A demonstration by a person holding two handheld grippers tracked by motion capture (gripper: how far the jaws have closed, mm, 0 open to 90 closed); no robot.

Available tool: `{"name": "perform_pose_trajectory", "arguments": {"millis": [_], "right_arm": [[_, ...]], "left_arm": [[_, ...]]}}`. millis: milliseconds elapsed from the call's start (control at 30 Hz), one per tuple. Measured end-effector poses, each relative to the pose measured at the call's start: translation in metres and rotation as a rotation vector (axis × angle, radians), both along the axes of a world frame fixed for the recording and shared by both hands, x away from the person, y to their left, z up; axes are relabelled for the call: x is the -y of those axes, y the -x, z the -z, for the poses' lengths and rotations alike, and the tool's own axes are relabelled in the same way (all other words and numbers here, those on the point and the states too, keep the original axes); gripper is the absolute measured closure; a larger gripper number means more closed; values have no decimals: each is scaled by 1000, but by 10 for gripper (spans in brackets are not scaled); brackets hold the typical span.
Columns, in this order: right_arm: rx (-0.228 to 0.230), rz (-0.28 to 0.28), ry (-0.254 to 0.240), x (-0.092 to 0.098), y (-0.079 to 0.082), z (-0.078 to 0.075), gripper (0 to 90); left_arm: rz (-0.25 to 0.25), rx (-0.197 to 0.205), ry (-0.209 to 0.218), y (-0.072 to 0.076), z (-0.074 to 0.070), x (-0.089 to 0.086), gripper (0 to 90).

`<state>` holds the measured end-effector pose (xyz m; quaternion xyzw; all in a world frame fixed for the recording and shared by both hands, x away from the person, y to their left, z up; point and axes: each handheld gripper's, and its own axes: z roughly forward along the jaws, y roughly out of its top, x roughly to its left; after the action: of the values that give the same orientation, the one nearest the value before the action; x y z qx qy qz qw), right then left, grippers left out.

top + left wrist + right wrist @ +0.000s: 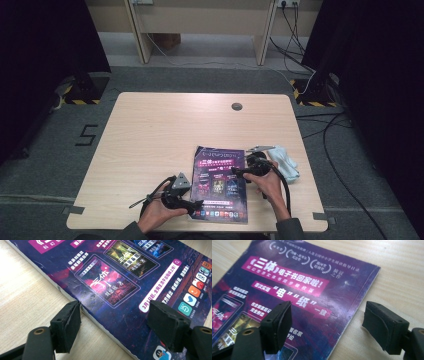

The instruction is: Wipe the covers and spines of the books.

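My purple book (220, 184) lies flat on the worktop (150, 135), near the edge at 6 o'clock and a bit toward 3 o'clock. My left gripper (196, 205) sits at the book's bottom left corner with its jaws wide apart and holding nothing; in the left gripper view one jaw is over the wood just beside the book's (120, 277) edge and the other is over the cover. My right gripper (237, 172) is at the book's right edge, jaws open too, with the book's (294, 290) edge between them, and a white cloth (286, 161) lies just past that hand at 3 o'clock.
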<state>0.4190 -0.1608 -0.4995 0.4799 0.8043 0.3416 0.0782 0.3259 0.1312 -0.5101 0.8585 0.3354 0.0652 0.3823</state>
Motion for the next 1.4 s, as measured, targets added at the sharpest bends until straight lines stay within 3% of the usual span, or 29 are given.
{"name": "perform_pose_trajectory", "arguments": {"millis": [233, 333, 467, 633, 700, 1133, 1267, 1400], "right_arm": [[12, 40, -20, -7, 4, 3, 242], [1, 68, -67, -4, 5, 4, 237], [6, 99, -106, 3, 5, 5, 312], [29, 115, -80, 4, 8, 5, 396], [28, 131, -106, 6, 8, 6, 429], [17, 183, -216, 13, 6, 8, 483], [-5, 202, -208, 12, 8, 9, 498], [3, 206, -223, 12, 9, 7, 496]], "left_arm": [[1, 3, 2, 0, 0, 2, 261], [-13, 8, 1, -1, 1, 6, 262], [-8, 5, -1, -5, 0, 9, 265], [-4, 8, 3, -7, 0, 9, 266], [-2, 8, 3, -7, 0, 9, 266], [-21, 6, 3, -7, 0, 10, 264], [-29, 9, 7, -6, 1, 10, 262], [-31, 9, 6, -6, 1, 10, 263]]}}
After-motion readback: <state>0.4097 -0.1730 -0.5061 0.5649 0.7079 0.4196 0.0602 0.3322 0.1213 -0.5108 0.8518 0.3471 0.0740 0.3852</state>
